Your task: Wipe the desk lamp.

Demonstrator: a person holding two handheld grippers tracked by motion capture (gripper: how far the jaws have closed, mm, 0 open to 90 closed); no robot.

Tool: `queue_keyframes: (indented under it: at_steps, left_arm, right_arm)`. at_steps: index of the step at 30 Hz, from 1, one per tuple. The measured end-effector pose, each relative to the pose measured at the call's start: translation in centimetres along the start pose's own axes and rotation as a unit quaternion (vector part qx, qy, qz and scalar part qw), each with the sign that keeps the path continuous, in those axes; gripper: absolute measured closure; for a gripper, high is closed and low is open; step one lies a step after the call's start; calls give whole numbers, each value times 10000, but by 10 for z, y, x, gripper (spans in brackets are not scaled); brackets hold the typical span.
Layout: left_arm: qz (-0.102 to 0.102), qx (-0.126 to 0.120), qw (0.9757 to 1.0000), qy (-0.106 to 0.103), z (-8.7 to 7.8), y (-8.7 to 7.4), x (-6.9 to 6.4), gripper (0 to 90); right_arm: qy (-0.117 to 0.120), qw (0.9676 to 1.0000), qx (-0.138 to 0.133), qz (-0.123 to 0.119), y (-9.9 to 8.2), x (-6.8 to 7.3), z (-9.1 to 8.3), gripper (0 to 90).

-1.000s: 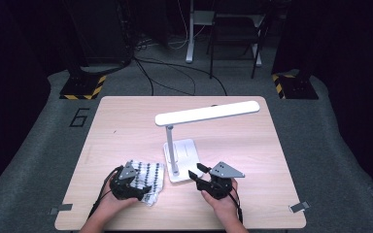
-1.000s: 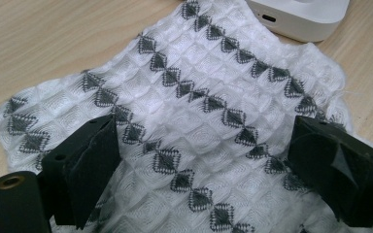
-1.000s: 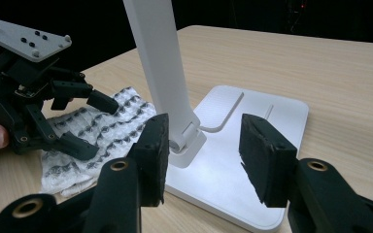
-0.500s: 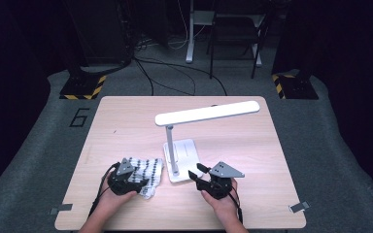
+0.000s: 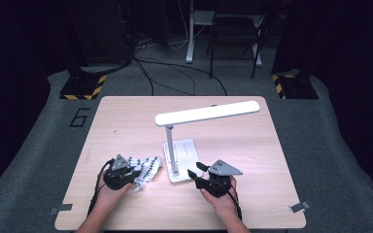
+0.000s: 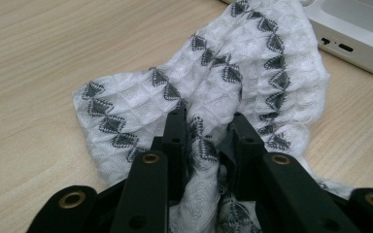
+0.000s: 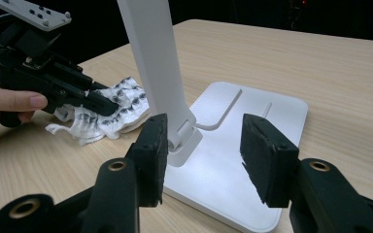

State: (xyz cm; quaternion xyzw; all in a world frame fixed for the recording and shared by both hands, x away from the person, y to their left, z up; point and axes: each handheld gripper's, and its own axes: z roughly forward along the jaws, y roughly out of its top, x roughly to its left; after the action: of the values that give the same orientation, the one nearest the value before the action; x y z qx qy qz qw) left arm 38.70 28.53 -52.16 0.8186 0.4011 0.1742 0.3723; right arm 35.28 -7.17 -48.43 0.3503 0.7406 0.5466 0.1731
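A white waffle cloth [image 5: 148, 166] with grey diamond trim lies crumpled on the table, left of the lamp base [image 5: 183, 154]. My left gripper [image 5: 137, 173] has just been closing, and a fold of the cloth [image 6: 252, 73] is now pinched between its jaws [image 6: 206, 121]. A white desk lamp [image 5: 206, 112] stands mid-table, its post rising from the base [image 7: 252, 111]. My right gripper [image 5: 195, 170] rests at the base's near right corner. Its jaws [image 7: 204, 145] stand open and point at the foot of the post, touching nothing. The right gripper view also shows the left gripper [image 7: 104, 104] on the cloth [image 7: 126, 114].
The wooden table [image 5: 126, 121] is bare behind the lamp and along its right side. The lamp's long head overhangs the middle. Dark floor with cables, stands and chair legs lies beyond the far edge.
The left gripper's jaws have closed on the cloth, which is now bunched up instead of lying flatter. The right gripper and the lamp have not moved.
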Motion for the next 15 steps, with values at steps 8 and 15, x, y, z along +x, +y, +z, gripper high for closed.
queue_keyframes:
  at_steps: [8, 15]
  left_arm:
    - [-27, -111, 9999, -72, -6, 2, -3, 763]
    - [-159, -609, 9975, -307, -28, 5, -7, 762]
  right_arm:
    - [93, 9999, 129, -23, 2, -3, 8, 503]
    - [153, 9995, 274, -56, -3, -4, 15, 488]
